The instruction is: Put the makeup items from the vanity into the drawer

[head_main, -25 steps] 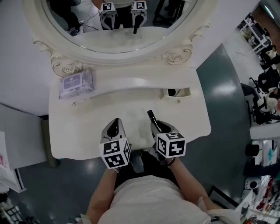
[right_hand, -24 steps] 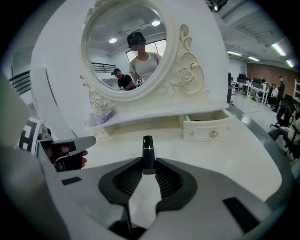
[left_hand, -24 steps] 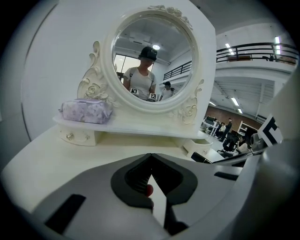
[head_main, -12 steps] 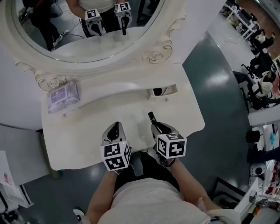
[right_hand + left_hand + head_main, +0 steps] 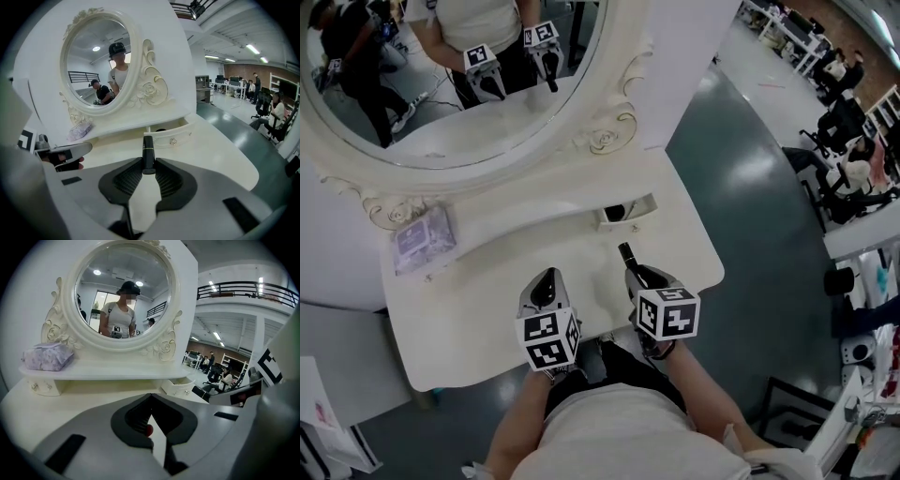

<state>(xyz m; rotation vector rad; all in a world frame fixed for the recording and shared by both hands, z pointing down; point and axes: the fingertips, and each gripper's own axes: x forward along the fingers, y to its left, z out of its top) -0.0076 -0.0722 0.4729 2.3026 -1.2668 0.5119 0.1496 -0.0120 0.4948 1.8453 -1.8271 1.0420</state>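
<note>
Progress looks partial: we hold a black tube (image 5: 148, 145) clamped in the right claw (image 5: 148, 164), left claw (image 5: 150, 397) closed, open drawer (image 5: 176, 133) mid-frame awaiting it.

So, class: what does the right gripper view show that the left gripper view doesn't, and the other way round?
Only the right gripper view: the right tool, jaws clamped on a black tube. Only the left gripper view: the left tool, jaws together, with a small red speck between them that I cannot identify. Both: the mirror, the purple pack on the shelf, the open drawer and the white vanity top.
</note>
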